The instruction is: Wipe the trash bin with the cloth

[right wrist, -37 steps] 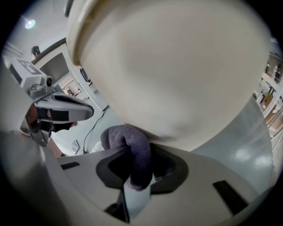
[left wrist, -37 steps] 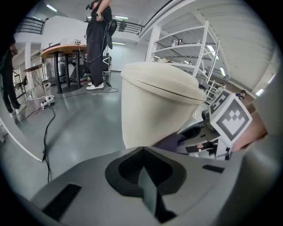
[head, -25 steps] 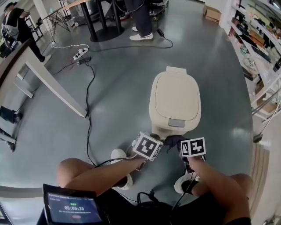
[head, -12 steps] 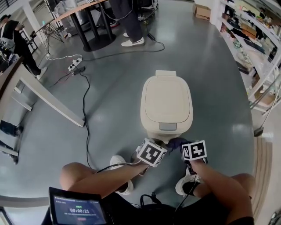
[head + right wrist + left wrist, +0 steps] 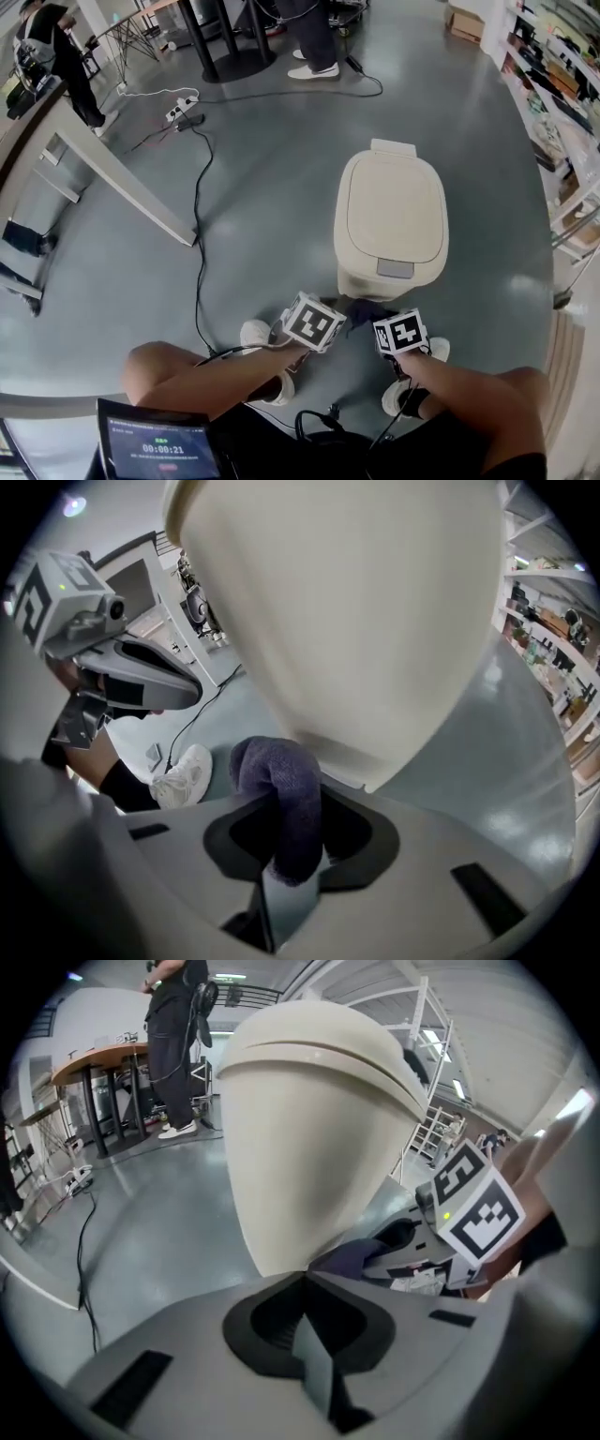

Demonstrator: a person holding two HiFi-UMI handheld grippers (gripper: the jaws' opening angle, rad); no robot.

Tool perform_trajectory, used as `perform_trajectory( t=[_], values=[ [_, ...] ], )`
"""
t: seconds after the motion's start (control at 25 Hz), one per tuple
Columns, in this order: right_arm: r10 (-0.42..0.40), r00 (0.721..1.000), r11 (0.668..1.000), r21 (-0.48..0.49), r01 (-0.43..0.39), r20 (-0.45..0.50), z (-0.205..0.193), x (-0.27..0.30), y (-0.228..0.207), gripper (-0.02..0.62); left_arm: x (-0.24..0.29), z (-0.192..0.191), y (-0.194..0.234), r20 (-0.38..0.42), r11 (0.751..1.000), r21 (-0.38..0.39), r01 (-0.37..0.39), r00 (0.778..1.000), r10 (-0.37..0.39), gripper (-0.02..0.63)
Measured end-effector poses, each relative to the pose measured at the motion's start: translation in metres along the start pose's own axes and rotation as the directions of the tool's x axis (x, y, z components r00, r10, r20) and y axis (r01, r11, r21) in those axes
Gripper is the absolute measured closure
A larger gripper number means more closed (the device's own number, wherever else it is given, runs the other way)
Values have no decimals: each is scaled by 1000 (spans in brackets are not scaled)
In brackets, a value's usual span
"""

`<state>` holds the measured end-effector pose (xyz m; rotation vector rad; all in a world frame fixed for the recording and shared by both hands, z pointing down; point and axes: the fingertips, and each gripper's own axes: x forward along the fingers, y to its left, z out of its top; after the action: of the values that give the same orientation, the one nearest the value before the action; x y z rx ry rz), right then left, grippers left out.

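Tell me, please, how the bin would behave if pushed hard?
Tall and tapering toward its base, the bin may slide or tip on the smooth floor. The cloth, bent limply in the right gripper, is floppy and likely cushions the push.

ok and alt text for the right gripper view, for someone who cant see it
The right gripper has its jaws shut on a dark purple cloth, close to the lower edge of a beige trash bin. The left gripper shows at upper left, above a white shoe on the grey floor.
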<state>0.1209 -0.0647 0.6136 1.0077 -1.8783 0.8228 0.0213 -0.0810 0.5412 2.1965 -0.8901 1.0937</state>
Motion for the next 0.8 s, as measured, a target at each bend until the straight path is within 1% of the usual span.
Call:
perform_trajectory(
  t=[0.12,0.24,0.36,0.44,0.6,0.72,0.8],
  values=[
    [38,999,999,0,-38,10,12,19,17,506,-4,-9,19,16,999,-33,-33,999,33,609],
    [63,998,998,-4,-63,8,30,35,41,506,-17,-21,47,26,996,-73,-50,998,52,609],
    [70,998,997,-14,-70,-2,41,46,53,506,-25,-31,68,15,990,-122,-64,998,67,609],
    [64,998,998,-19,-64,-8,44,51,53,506,-25,-32,72,8,988,-142,-59,998,60,609],
    [39,999,998,-50,-41,-37,38,59,47,506,-20,-25,75,22,989,-133,-64,997,68,609],
    [21,999,998,-57,-24,-49,27,58,38,506,-13,-28,69,-3,989,-134,-66,998,66,609],
    [9,999,998,-56,-12,-50,24,56,32,506,-12,-25,65,2,991,-125,-56,998,57,609]
  ],
)
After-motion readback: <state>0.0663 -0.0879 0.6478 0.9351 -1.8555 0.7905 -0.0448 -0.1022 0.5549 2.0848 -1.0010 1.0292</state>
